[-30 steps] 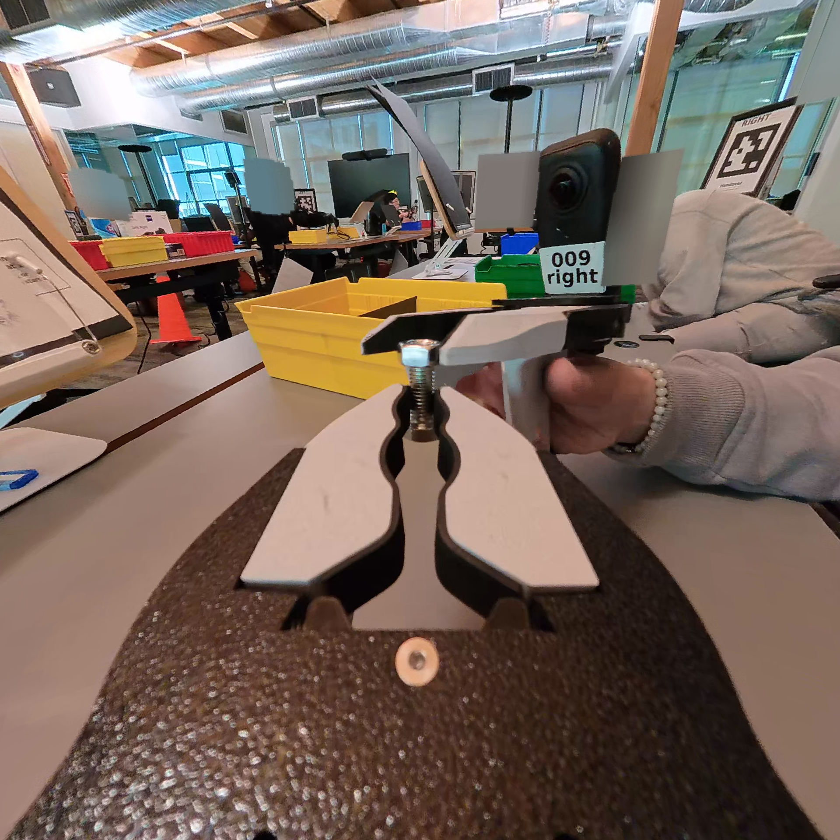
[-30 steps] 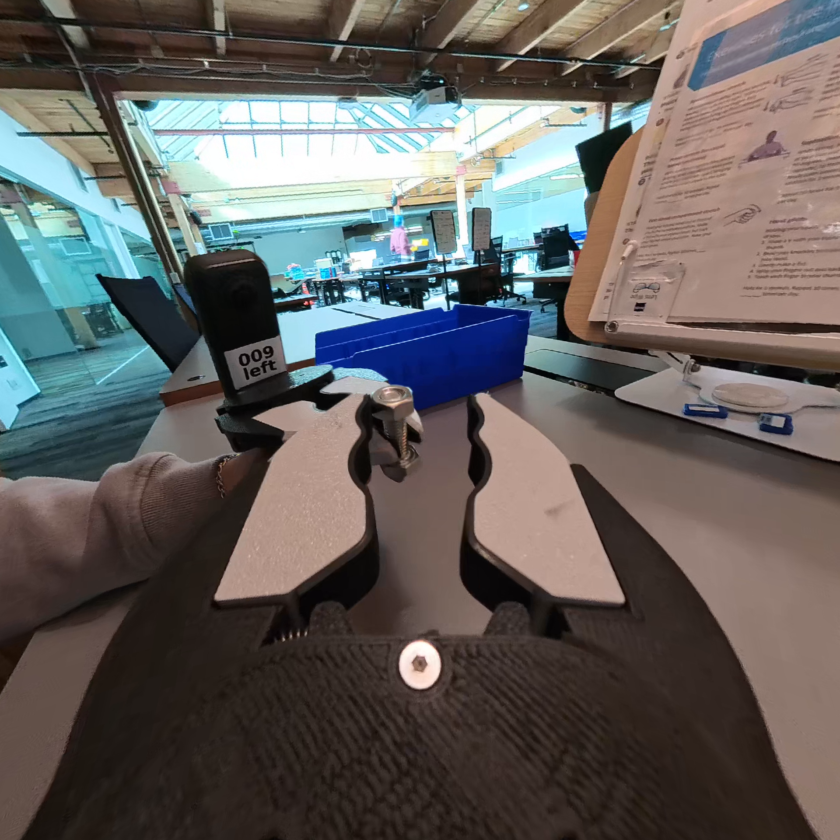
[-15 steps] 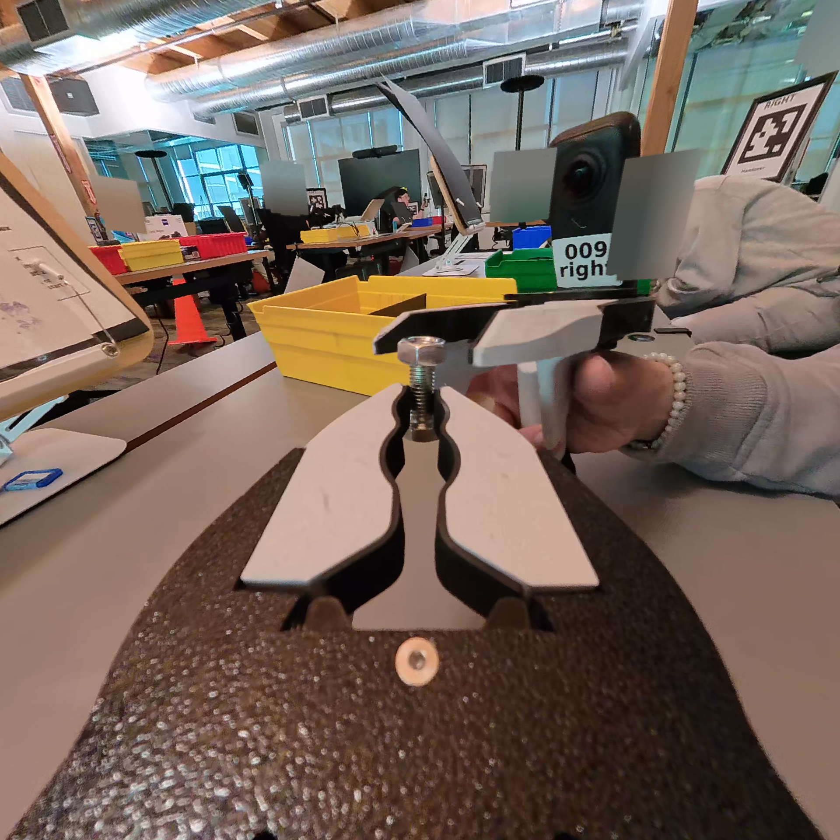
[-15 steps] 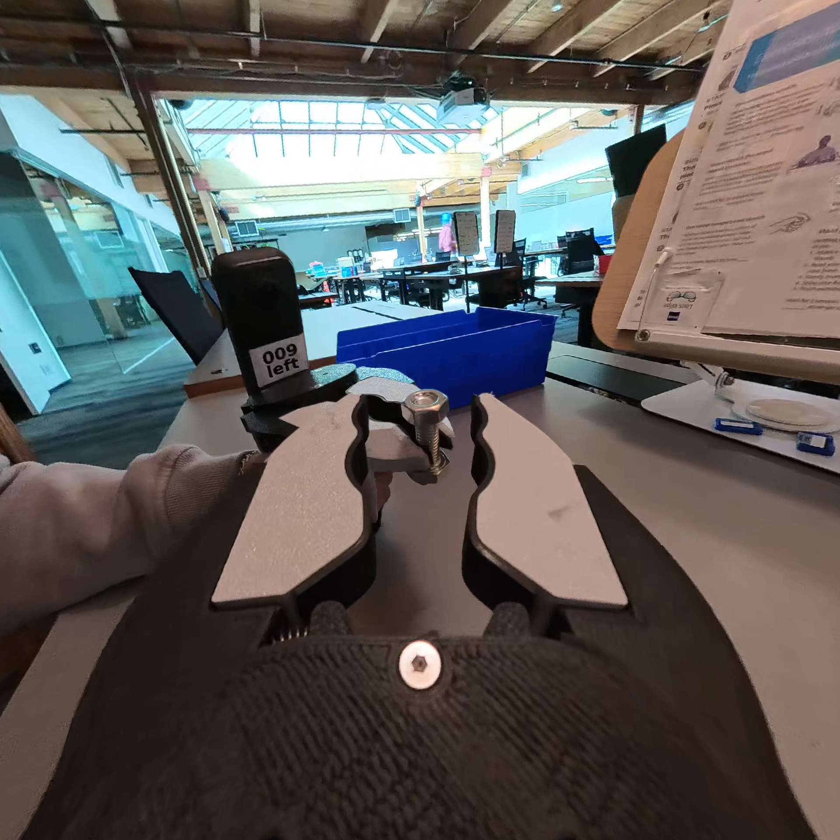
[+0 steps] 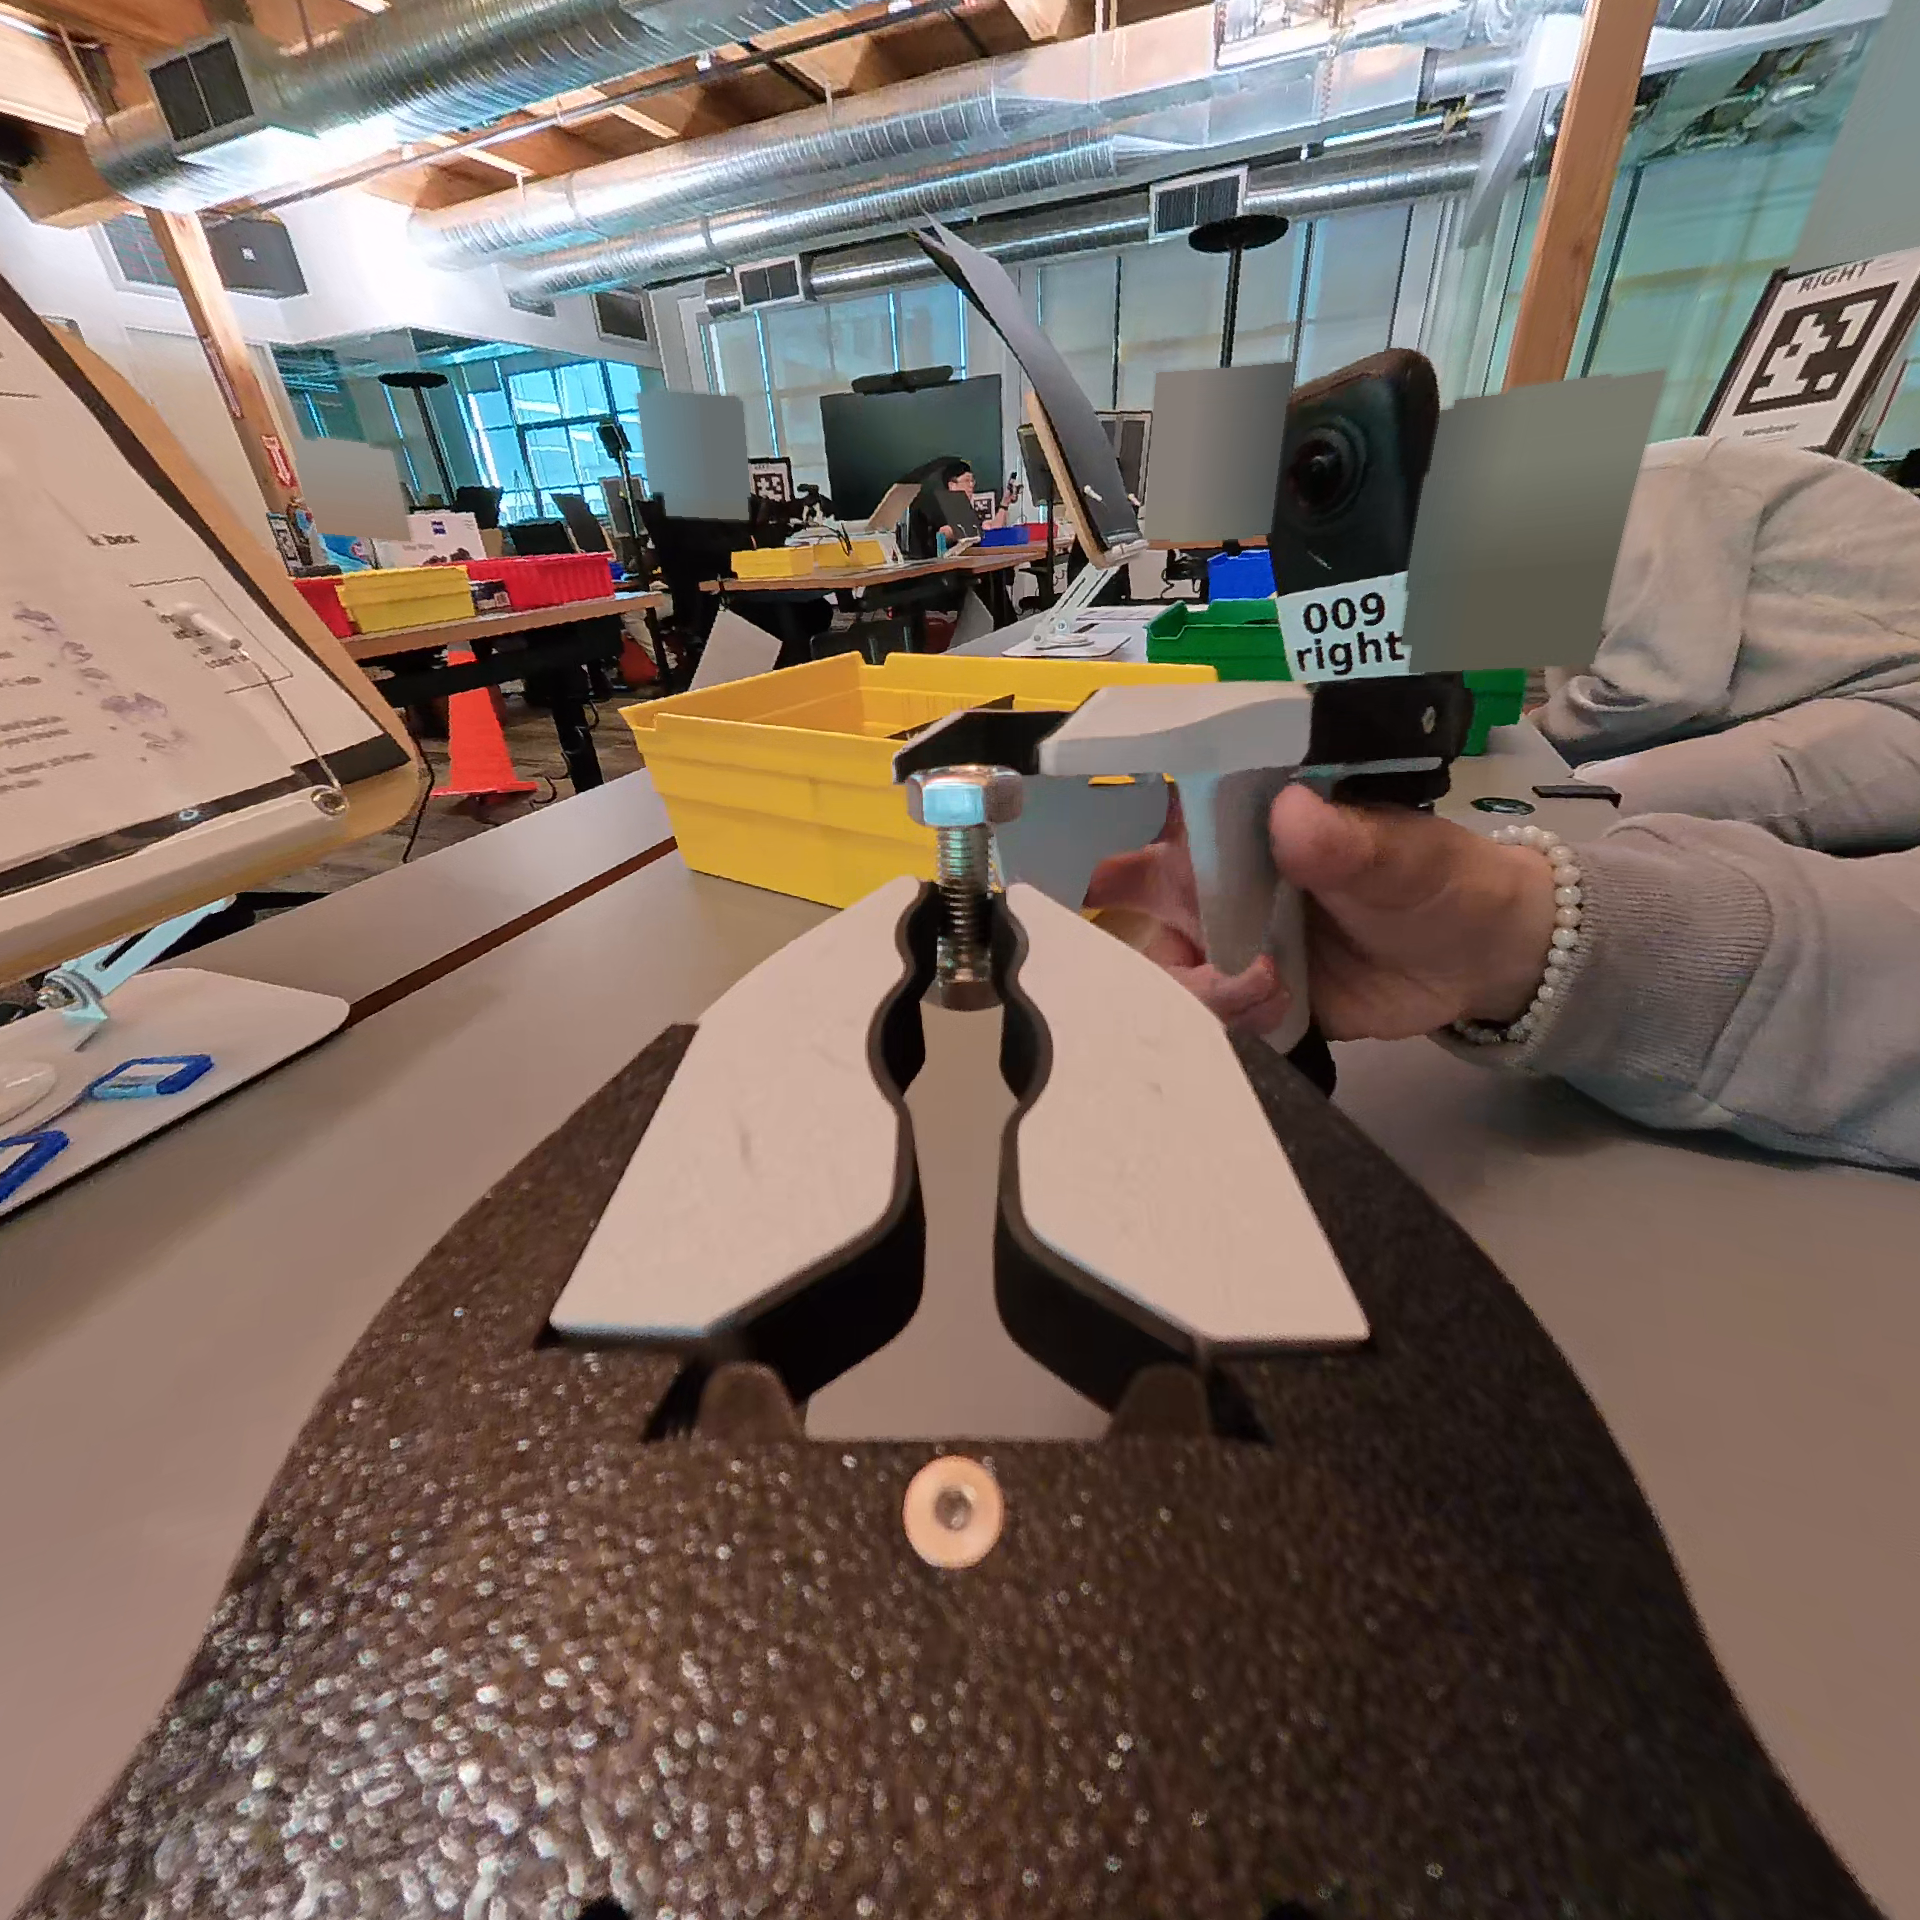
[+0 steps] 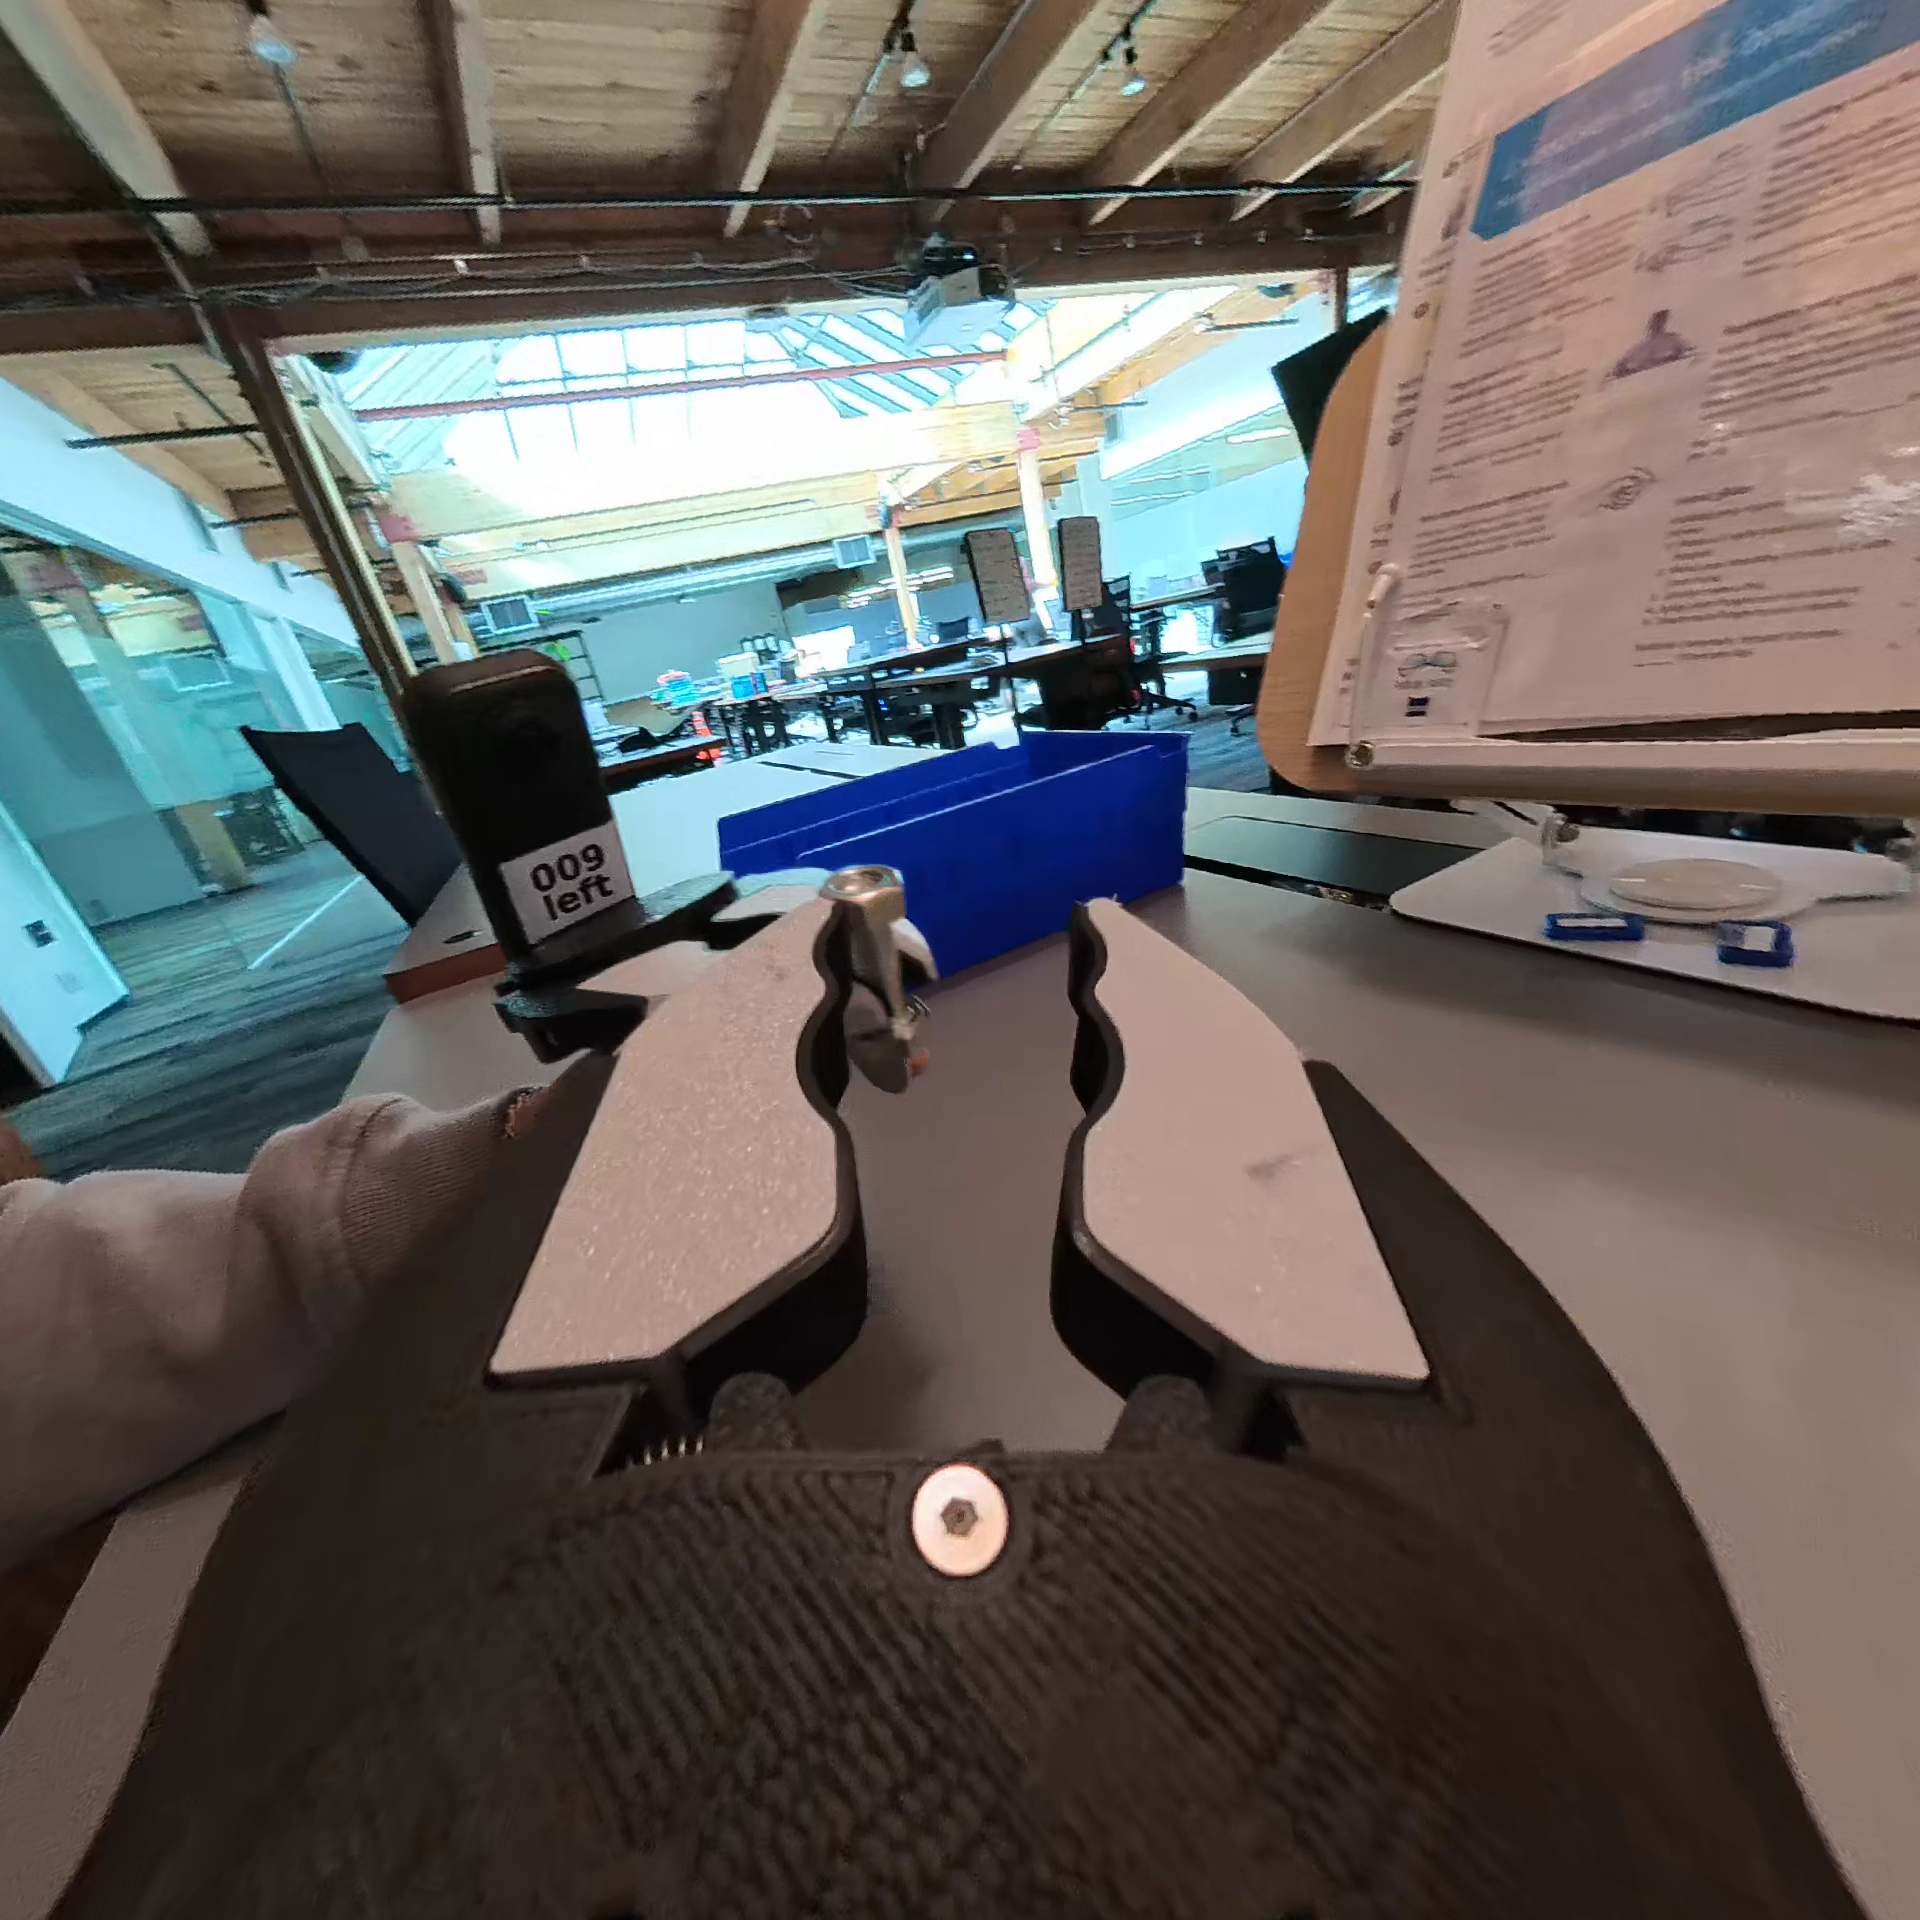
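Your left gripper (image 5: 961,935) clamps the silver hex-head steel bolt (image 5: 963,842) upright by its threads above the grey table (image 5: 312,1299); your right gripper (image 6: 961,971) gapes wide, bolt just beside its left finger (image 6: 727,1060).

A silver hex-head bolt (image 5: 961,883) stands upright, head up, its threaded shank pinched between the left tool's (image 5: 961,940) pads, above the grey worktop (image 5: 436,1143).
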The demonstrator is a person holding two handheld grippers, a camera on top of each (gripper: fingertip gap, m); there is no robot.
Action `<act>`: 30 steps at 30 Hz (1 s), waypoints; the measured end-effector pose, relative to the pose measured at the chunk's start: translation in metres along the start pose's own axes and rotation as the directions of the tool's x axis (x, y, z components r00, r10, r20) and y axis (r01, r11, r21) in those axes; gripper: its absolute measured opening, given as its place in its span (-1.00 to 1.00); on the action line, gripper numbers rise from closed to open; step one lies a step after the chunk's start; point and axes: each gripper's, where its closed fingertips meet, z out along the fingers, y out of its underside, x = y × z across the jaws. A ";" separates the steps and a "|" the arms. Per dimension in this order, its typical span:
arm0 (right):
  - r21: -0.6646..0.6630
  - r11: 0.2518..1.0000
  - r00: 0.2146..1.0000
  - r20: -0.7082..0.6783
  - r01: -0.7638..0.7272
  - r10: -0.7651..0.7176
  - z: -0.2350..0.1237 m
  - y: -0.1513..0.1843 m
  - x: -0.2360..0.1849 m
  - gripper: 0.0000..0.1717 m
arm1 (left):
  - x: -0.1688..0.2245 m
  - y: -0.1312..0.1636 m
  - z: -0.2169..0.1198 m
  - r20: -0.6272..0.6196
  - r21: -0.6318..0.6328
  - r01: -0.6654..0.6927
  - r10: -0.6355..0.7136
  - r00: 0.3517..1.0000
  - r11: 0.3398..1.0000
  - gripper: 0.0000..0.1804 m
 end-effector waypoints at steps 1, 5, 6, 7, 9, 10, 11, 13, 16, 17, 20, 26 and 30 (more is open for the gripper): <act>-0.001 1.000 1.000 0.019 0.011 -0.011 0.002 0.000 -0.005 -0.53 | 0.002 0.001 0.001 -0.004 -0.007 -0.006 0.006 1.000 1.000 -0.90; -0.022 0.998 0.998 0.029 0.055 -0.054 0.007 0.005 -0.014 -0.54 | 0.007 0.004 0.005 -0.021 -0.021 -0.019 0.019 1.000 1.000 -0.90; -0.021 0.998 0.998 0.024 0.054 -0.053 0.007 0.005 -0.013 -0.56 | 0.008 0.004 0.006 -0.023 -0.022 -0.020 0.020 1.000 1.000 -0.90; -0.023 0.999 0.999 0.017 0.048 -0.047 0.006 0.005 -0.011 -0.57 | 0.008 0.004 0.006 -0.025 -0.022 -0.020 0.020 0.999 1.000 -0.90; -0.030 0.999 1.000 0.005 0.029 -0.029 0.006 0.006 -0.007 -0.55 | 0.007 0.005 0.006 -0.020 -0.026 -0.020 0.020 1.000 0.999 -0.90; -0.032 0.999 1.000 0.009 0.025 -0.025 0.005 0.007 -0.007 -0.55 | 0.007 0.005 0.006 -0.020 -0.026 -0.019 0.019 1.000 0.999 -0.90; -0.033 0.999 1.000 0.010 0.025 -0.025 0.005 0.007 -0.007 -0.55 | 0.007 0.005 0.006 -0.020 -0.026 -0.018 0.017 1.000 1.000 -0.90; -0.037 0.999 0.999 0.005 0.038 -0.038 0.005 0.007 -0.007 -0.55 | 0.006 0.006 0.005 -0.016 -0.028 -0.021 0.020 1.000 0.999 -0.90; -0.044 0.998 0.999 0.007 0.050 -0.050 0.005 0.008 -0.007 -0.56 | 0.004 0.005 0.004 -0.011 -0.024 -0.018 0.018 1.000 1.000 -0.90; -0.045 0.998 0.999 0.006 0.048 -0.048 0.005 0.008 -0.006 -0.56 | 0.003 0.005 0.004 -0.008 -0.023 -0.017 0.017 1.000 1.000 -0.90; -0.040 0.998 0.998 -0.040 0.040 -0.041 0.001 0.005 0.004 -0.65 | 0.001 0.000 0.000 0.000 -0.002 -0.011 0.011 1.000 1.000 -0.90; 0.007 1.000 0.999 0.035 0.012 -0.012 0.000 -0.001 -0.006 -0.57 | 0.000 0.000 0.000 0.002 -0.002 -0.010 0.010 1.000 1.000 -0.90; -0.015 0.997 0.996 0.048 0.071 -0.070 0.006 0.004 -0.017 -0.58 | 0.006 0.004 0.004 -0.016 -0.021 -0.025 0.025 1.000 0.999 -0.90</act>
